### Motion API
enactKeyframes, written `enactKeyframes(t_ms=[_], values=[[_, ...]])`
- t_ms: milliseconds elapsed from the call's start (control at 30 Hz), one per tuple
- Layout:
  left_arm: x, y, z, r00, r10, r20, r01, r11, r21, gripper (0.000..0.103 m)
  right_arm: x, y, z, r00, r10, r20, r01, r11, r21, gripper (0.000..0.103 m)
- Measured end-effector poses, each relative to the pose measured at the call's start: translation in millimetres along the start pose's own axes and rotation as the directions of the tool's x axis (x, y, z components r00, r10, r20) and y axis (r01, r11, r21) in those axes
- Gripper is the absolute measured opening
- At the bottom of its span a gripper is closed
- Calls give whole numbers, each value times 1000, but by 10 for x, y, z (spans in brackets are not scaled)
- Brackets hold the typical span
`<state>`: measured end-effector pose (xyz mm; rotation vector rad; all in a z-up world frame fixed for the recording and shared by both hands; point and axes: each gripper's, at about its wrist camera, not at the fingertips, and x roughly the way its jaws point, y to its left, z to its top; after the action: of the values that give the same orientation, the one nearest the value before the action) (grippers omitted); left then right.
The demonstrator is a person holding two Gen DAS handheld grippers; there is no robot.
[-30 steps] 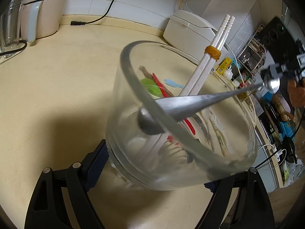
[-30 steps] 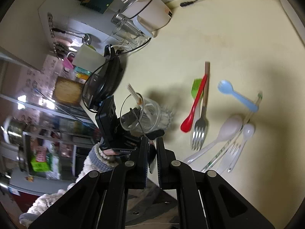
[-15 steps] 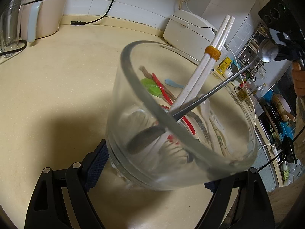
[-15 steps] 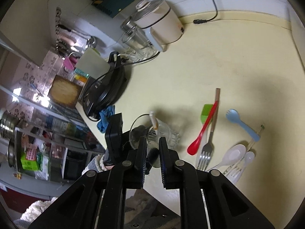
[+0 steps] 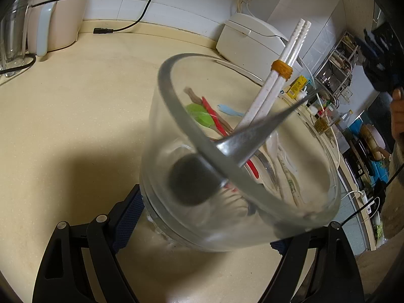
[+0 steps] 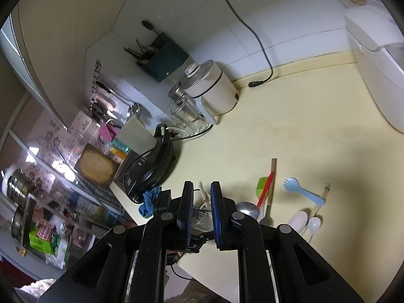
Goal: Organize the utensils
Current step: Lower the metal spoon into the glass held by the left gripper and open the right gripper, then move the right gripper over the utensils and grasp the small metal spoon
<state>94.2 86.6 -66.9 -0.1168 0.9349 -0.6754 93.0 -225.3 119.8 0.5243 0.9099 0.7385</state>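
My left gripper (image 5: pixel 202 227) is shut on a clear glass cup (image 5: pixel 227 222) that stands on the counter. In the cup are white chopsticks (image 5: pixel 280 75) with an orange band and a metal spoon (image 5: pixel 255 133) leaning on the rim. My right gripper (image 6: pixel 202 209) is open and empty, raised above the cup (image 6: pixel 202 217). The spoon's end (image 6: pixel 247 208) shows to the right of my right gripper's fingers. On the counter lie a red spoon (image 6: pixel 265 189), a green brush (image 6: pixel 261 184), a fork (image 6: pixel 267 209), a blue spork (image 6: pixel 300 192) and white spoons (image 6: pixel 300 219).
A white cooker (image 6: pixel 214 88) and glass jars (image 6: pixel 184 111) stand at the back wall, with a loose power plug (image 6: pixel 255 83). A black pan (image 6: pixel 151 166) and blue cloth (image 6: pixel 149 202) lie left. A white appliance (image 6: pixel 378 50) stands right.
My right gripper opened, let go of the metal spoon and rose away. The spoon dropped into the cup and now leans on its rim. The left gripper stayed put.
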Motion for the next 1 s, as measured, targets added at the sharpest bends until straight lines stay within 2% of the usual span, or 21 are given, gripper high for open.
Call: enactKeyframes(t_ms=[67,167,367,567,800,867,1000], values=[[2,-14,2,1000,6,-1,-6,1000,5,87,-39,-119,-105,999,-19,28,18,1000,15,14],[1,-18,-8,1000,10,-2,-10,1000,8,87,-42,-365,-346,993,-99,61,97,994,44,14],[17,-44,-12,1000,13,-2,-13,1000,11,87,204,-784,-753,981,-191,-32,193,976,100,17],[11,-38,-26,1000,13,-2,-13,1000,12,87,290,-1152,-996,986,-152,-69,164,958,235,17],[6,-19,-20,1000,10,-1,-10,1000,9,88,121,-1514,-941,989,-148,-5,139,914,380,17],[0,-8,-13,1000,8,-1,-8,1000,7,87,106,-1626,-869,990,-144,10,126,898,422,17],[-2,12,-4,1000,3,0,-3,1000,3,87,165,-1795,-622,983,-185,13,158,868,470,22]])
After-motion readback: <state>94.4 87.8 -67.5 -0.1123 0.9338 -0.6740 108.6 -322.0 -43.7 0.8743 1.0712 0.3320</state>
